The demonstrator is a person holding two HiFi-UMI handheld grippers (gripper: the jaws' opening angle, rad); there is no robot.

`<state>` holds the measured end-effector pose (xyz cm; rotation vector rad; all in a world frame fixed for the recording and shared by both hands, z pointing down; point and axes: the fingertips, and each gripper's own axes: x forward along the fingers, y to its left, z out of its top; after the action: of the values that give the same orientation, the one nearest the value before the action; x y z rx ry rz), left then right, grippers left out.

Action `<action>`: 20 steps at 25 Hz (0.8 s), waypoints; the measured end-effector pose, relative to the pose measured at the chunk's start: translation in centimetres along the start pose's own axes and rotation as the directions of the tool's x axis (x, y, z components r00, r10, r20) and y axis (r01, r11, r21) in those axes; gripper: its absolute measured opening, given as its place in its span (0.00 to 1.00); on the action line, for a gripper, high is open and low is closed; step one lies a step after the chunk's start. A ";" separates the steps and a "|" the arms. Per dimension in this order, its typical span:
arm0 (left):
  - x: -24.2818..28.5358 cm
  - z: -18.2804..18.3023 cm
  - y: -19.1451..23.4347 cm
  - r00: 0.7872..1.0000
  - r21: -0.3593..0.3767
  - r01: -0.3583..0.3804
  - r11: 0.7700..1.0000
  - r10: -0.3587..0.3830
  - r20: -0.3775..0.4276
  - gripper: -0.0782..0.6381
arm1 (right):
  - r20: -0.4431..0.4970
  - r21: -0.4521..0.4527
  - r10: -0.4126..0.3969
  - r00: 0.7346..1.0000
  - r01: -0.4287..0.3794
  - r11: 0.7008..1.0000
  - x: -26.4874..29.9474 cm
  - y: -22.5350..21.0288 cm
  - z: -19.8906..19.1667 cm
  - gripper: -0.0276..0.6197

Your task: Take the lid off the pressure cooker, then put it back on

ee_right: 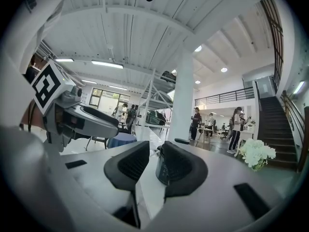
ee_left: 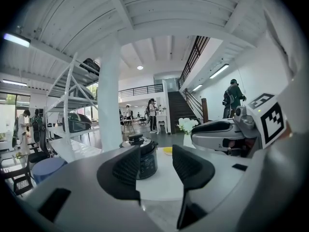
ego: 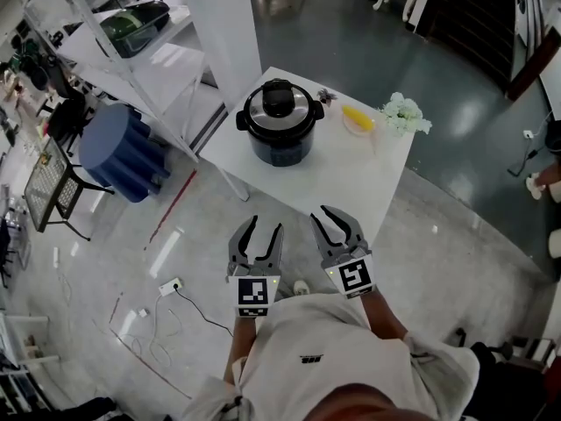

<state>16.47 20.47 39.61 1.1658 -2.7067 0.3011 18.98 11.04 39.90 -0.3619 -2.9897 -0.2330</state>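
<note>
White surface [ego: 351, 175] on a grey polished floor [ego: 465, 139] carries the pressure cooker [ego: 280, 143], its lid [ego: 259, 112] seated, well ahead of the left tool [ego: 265, 226] and right tool [ego: 329, 220], each empty with jaws slightly spread; both should advance level toward the lid's black knob [ego: 279, 97].

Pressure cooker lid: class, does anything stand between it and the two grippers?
Nothing visible does. Only floor and bare table lie between the left gripper, the right gripper and the lid, which sits on the cooker. The white flowers and yellow item stand off to the right.
</note>
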 end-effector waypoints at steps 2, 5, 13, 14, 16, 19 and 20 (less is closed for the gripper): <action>0.5 -0.1 0.4 1.000 -0.001 0.001 1.000 -0.001 0.000 0.41 | 0.025 -0.033 0.005 1.000 -0.004 0.999 0.7 -0.3 -0.2 0.16; 1.4 -0.2 1.3 1.000 0.004 0.004 1.000 -0.004 0.003 0.41 | 0.026 -0.041 0.001 1.000 0.000 0.999 1.9 -0.6 -0.3 0.16; 5.1 0.1 4.5 0.999 0.010 0.051 0.999 -0.051 0.008 0.41 | 0.005 -0.038 -0.044 0.999 0.044 0.998 6.3 -2.3 0.0 0.16; 5.6 0.2 5.0 0.998 0.011 0.059 0.998 -0.059 0.008 0.41 | -0.003 -0.032 -0.052 0.999 0.052 0.998 7.0 -2.5 0.1 0.16; 6.6 0.4 6.1 0.997 0.013 0.074 0.997 -0.074 0.008 0.41 | -0.011 -0.025 -0.066 0.998 0.065 0.998 8.3 -2.8 0.5 0.16; 8.2 0.6 7.8 0.995 0.017 0.094 0.995 -0.095 0.008 0.41 | -0.025 -0.015 -0.088 0.996 0.087 0.996 10.2 -3.2 0.8 0.16; 8.6 0.7 8.4 0.995 0.019 0.102 0.995 -0.102 0.008 0.41 | -0.017 -0.026 -0.093 0.996 0.092 0.995 10.8 -3.4 0.9 0.16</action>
<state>4.44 19.90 40.09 1.3082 -2.6456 0.3078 7.62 10.38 40.05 -0.2227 -2.9911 -0.2818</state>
